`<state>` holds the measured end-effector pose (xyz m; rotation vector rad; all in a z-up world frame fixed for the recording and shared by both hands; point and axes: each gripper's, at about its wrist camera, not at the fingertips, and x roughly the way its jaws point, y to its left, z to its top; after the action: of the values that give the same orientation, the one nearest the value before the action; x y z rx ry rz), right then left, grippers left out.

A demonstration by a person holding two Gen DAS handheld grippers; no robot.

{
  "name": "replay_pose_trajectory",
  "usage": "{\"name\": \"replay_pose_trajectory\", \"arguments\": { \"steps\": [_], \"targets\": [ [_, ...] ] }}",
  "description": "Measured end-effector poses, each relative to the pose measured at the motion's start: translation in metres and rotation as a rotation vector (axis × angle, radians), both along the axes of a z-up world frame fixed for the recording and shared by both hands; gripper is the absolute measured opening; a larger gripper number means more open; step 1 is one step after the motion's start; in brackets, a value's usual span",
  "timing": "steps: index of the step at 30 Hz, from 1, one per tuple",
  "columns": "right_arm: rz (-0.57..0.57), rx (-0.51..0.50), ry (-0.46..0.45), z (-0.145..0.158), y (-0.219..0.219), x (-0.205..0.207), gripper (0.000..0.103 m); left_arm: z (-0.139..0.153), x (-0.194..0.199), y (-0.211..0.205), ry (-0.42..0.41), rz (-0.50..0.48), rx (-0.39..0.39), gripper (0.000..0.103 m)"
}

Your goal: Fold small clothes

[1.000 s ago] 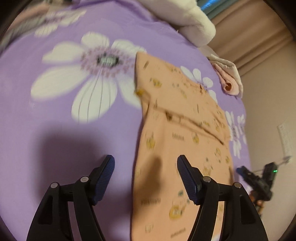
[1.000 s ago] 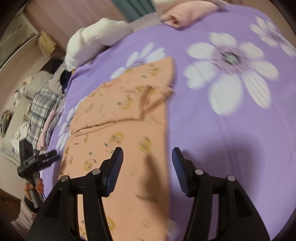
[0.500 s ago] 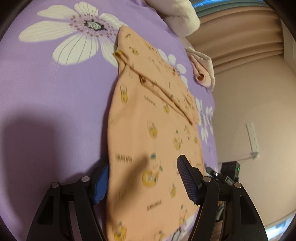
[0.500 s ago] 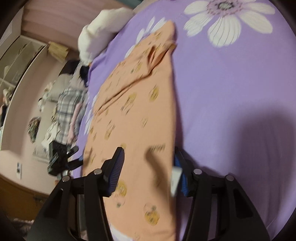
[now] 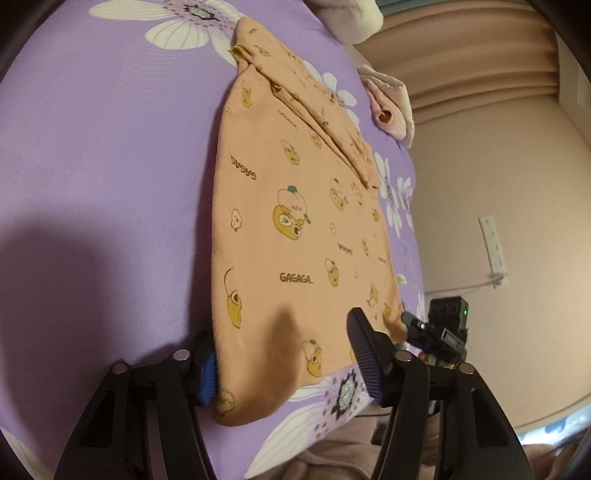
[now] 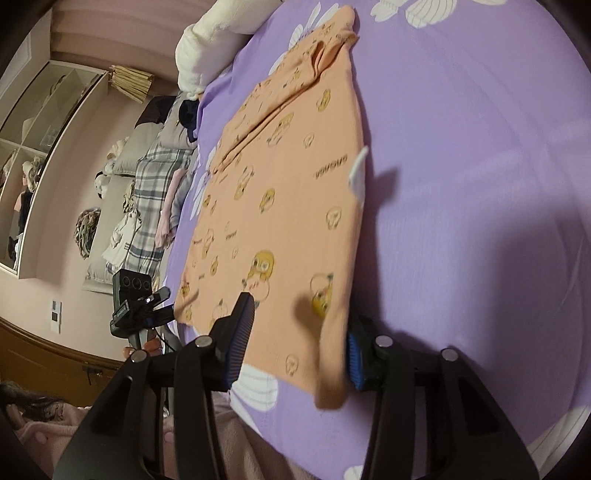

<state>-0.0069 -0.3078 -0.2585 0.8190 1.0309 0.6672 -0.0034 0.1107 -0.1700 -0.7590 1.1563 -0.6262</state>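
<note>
Between both tools' jaws, orange garment (image 5: 295,229)

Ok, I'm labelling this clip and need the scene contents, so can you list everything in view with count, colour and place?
garment: one, peach with yellow cartoon prints and GAGAGA lettering, flat on the bed, its near hem between both grippers' fingers
bedspread: one, purple with white flowers, under the garment
white plush bedding: one heap, cream, far end of the bed
pink cloth: one, pale pink, bundled at the bed's far edge
plaid cloth: one, grey and white check, beside the bed
wall socket strip: one, white, on the wall
left gripper: one, black with blue pads, jaws just been closing around the garment's near corner
right gripper: one, black with blue pads, jaws just been closing around the other near corner
</note>
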Motion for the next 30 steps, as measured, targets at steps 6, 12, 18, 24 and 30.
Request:
{"name": "replay_pose_trajectory", "arguments": {
  "steps": [6, 12, 18, 24, 30],
  "targets": [
    [-0.006, -0.027, 0.012, -0.006, 0.015, 0.012, 0.016, -0.017, 0.011, -0.002, 0.069, 0.024, 0.017, 0.007],
    [-0.010, -0.082, -0.049, 0.006, 0.016, 0.014, 0.006, -0.001, 0.006, 0.001, 0.008, 0.033, 0.016, 0.003],
    [-0.059, -0.024, -0.188, 0.040, 0.008, 0.013, 0.005, 0.033, 0.009, -0.006, -0.122, 0.023, -0.006, 0.003],
    [-0.084, -0.011, -0.311, 0.075, 0.016, 0.018, 0.004, 0.066, 0.013, -0.008, -0.245, 0.053, -0.023, 0.001],
    [-0.092, -0.005, -0.403, 0.098, 0.013, 0.007, 0.003, 0.087, -0.001, -0.008, -0.324, 0.037, 0.001, 0.001]
  ]
}}
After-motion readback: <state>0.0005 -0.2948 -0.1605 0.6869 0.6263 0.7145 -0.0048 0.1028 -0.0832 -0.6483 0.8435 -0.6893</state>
